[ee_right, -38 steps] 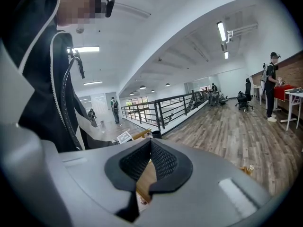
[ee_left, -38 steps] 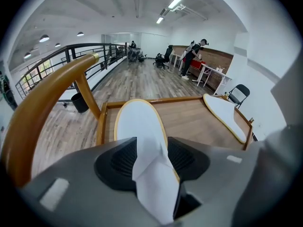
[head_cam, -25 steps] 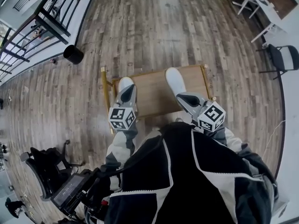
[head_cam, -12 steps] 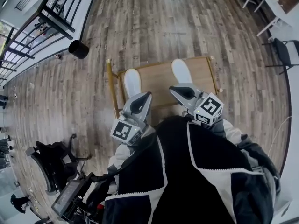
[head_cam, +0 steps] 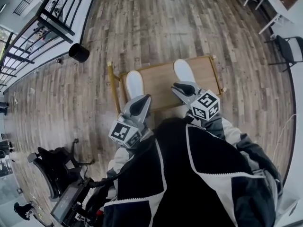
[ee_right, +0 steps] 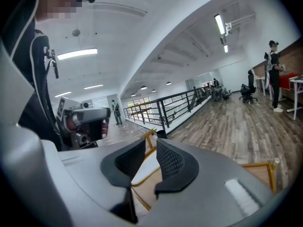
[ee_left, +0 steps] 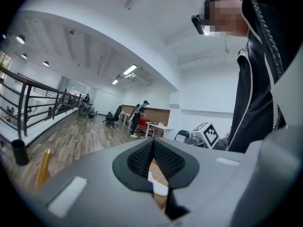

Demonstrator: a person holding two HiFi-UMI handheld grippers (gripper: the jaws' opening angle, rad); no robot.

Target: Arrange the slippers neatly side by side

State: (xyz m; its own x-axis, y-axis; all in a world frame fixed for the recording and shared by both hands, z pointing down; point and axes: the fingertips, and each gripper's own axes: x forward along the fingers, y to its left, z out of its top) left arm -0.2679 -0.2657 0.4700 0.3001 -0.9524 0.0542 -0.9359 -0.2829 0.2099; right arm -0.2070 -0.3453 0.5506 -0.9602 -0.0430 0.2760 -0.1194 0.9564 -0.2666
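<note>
1. Two white slippers are lying on one wooden board (head_cam: 158,86) with a yellow rail (head_cam: 113,91), at the centre of the head view.
2. The left slipper (head_cam: 134,83) is sitting at the board's left end and the right slipper (head_cam: 182,70) toward its right end. They are well apart, with bare board between them.
3. Both long axes are running roughly up-down in the frame and are near parallel. The right slipper is sitting higher in the frame, so the ends are not lining up. Toe versus heel is too small to tell.
4. The left gripper (head_cam: 142,100) is hovering just below the left slipper with its jaws pressed together - gripping nothing.
5. The right gripper (head_cam: 180,86) is hanging over the lower end of the right slipper. Its jaws have just been opening and are standing slightly apart - nothing clamped. In the right gripper view, a white slipper (ee_right: 147,168) is showing through the gap, beyond the pads.
6. Two marker cubes are showing, one per gripper.
7. One black bin (head_cam: 78,52) is standing on the floor at the upper left.
</note>
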